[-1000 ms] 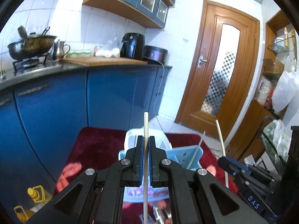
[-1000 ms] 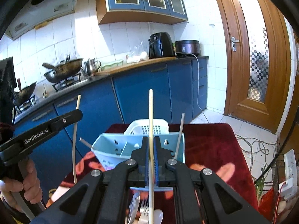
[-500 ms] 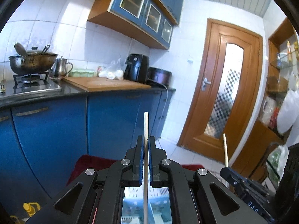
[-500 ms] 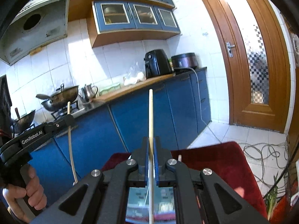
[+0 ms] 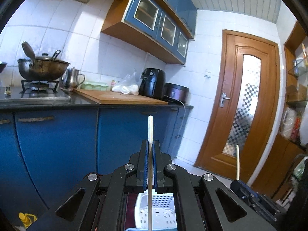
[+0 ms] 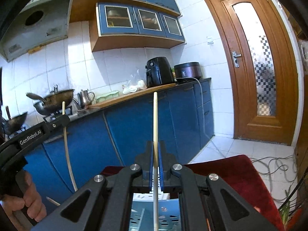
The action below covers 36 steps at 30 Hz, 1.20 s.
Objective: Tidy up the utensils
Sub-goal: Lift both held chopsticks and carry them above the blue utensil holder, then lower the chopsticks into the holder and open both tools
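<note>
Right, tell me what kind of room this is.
A home kitchen, almost certainly: a wok sits on a gas burner, blue cabinets run under a dark counter, and an air fryer stands beside a cutting board.

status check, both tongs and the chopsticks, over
Left tongs shut on a chopstick, upright. Right tongs shut on the other chopstick. Both raised above the basket. Nothing blocking in view.

"GenRobot.AI" on the left gripper (image 6: 63, 120) (white lettering)
</note>
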{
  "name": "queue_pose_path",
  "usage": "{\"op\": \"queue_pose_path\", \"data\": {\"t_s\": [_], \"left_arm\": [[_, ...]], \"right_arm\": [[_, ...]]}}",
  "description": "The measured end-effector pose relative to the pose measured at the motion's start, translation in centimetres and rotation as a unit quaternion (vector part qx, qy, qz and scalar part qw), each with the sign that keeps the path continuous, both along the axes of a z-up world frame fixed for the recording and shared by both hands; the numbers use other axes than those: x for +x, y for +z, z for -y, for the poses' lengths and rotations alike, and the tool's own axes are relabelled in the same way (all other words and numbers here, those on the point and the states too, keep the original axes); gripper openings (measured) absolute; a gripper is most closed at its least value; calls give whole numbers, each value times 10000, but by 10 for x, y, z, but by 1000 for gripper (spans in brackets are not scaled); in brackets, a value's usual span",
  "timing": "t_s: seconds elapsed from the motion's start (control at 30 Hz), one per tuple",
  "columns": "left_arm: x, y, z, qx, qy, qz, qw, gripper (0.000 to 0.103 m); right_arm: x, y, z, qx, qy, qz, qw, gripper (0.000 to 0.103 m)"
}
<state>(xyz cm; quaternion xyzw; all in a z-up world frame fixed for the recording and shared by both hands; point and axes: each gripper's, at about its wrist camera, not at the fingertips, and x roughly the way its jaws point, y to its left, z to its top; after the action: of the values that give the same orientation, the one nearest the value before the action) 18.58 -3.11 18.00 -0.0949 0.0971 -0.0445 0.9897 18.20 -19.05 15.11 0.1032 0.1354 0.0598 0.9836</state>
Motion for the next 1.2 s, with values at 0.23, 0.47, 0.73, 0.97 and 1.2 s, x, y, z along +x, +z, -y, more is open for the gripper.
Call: {"op": "queue_pose_path", "data": {"t_s": [0.23, 0.47, 0.73, 0.97, 1.2], "left_arm": [[-1, -24, 14, 288, -18, 10, 9996, 4], [-3, -38, 19, 406, -21, 8, 9992, 4], [0, -52, 17, 386, 6, -179, 9991, 4], [0, -62, 17, 400, -47, -315, 9987, 4], [-3, -66, 17, 414, -181, -417, 9981, 4]], "right_arm": [[3, -15, -9, -310, -159, 12, 9994, 6], [7, -26, -12, -393, -193, -86, 9990, 6], [7, -31, -11, -392, -183, -165, 9989, 6], [6, -32, -11, -378, -162, -182, 9990, 6], [1, -37, -6, -170, -25, -299, 9994, 7]]}}
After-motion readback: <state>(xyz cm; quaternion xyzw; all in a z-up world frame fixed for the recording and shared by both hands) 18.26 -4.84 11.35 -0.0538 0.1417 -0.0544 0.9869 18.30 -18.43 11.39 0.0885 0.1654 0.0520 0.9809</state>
